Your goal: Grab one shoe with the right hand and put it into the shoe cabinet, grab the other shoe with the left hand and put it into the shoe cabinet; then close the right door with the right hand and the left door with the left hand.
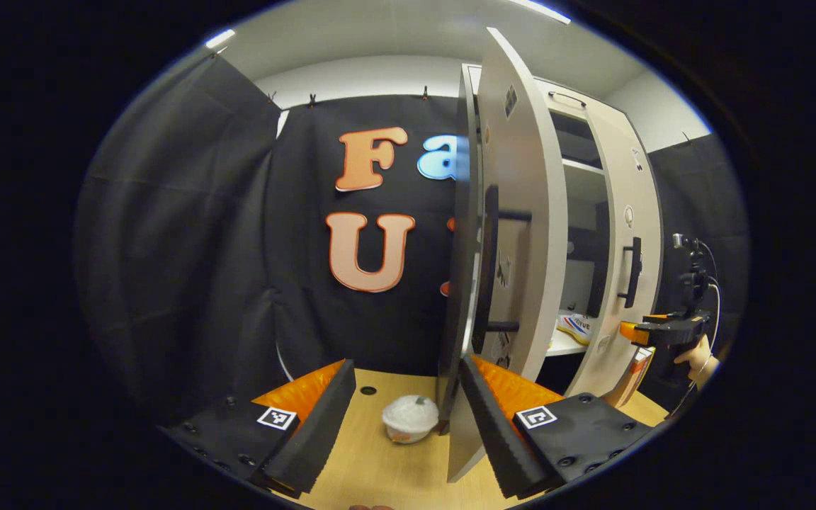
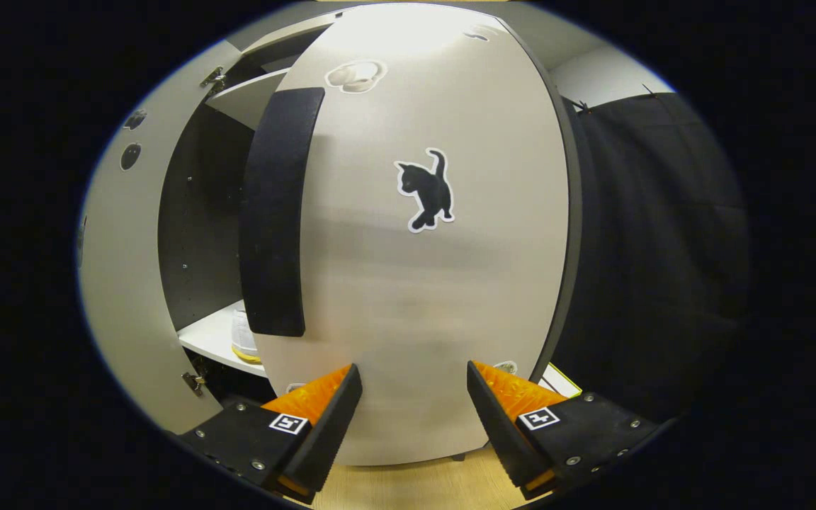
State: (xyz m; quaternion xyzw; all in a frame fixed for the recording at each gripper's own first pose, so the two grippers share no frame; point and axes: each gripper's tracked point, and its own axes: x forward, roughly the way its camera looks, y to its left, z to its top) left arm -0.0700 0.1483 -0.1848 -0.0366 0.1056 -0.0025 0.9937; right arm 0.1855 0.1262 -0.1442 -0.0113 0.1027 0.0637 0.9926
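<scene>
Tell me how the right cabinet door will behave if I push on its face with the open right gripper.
The right door looks like a stiff flat panel, so it should probably swing on its hinges rather than flex. Its smooth face may let the right gripper slide sideways. The black handle seems a surer contact.

The left gripper (image 1: 408,397) is held level with its two fingers spread wide apart and nothing between them. The right gripper (image 2: 414,397) is also wide open and empty. In the left gripper view a hand (image 1: 697,360) holds the right gripper.
</scene>
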